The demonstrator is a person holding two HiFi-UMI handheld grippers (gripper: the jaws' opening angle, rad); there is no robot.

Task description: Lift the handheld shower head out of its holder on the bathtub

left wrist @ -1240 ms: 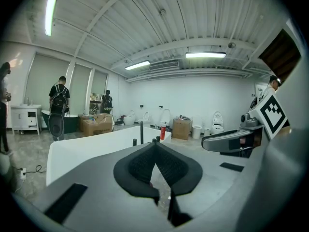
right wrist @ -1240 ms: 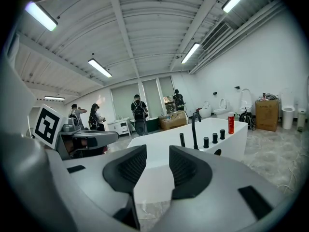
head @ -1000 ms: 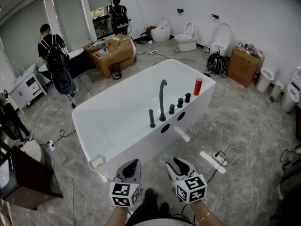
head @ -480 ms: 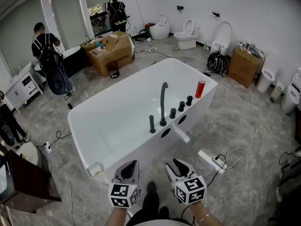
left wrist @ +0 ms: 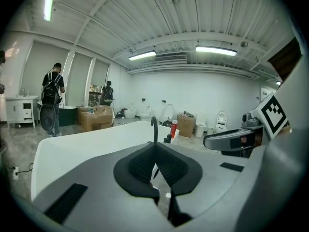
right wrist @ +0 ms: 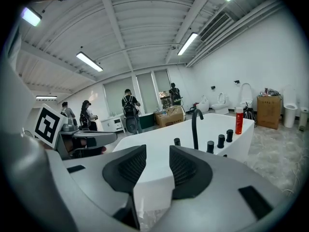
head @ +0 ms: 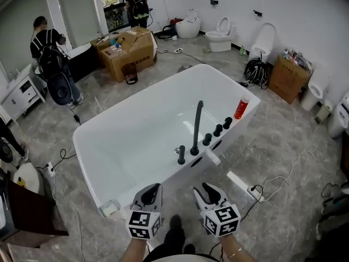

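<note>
The white bathtub (head: 109, 146) fills the middle of the head view. On its near rim stand a tall black spout (head: 197, 125), three black knobs (head: 217, 131) and a short black handheld shower head (head: 181, 154) upright in its holder. My left gripper (head: 154, 189) hangs just short of the tub's near wall with its pads together and nothing in them. My right gripper (head: 206, 189) is beside it, open and empty. The right gripper view shows the shower head (right wrist: 177, 141) left of the spout (right wrist: 194, 127), beyond the parted pads. Neither gripper touches the tub.
A red bottle (head: 240, 108) stands on the tub's right corner. A power strip (head: 245, 184) and cables lie on the floor at the right. Cardboard boxes (head: 128, 51), toilets (head: 223, 34) and two people (head: 52, 59) are beyond the tub.
Both grippers and the head view have come closer to the bathtub, whose fittings now sit nearer and larger. The jaws look the same as before.
</note>
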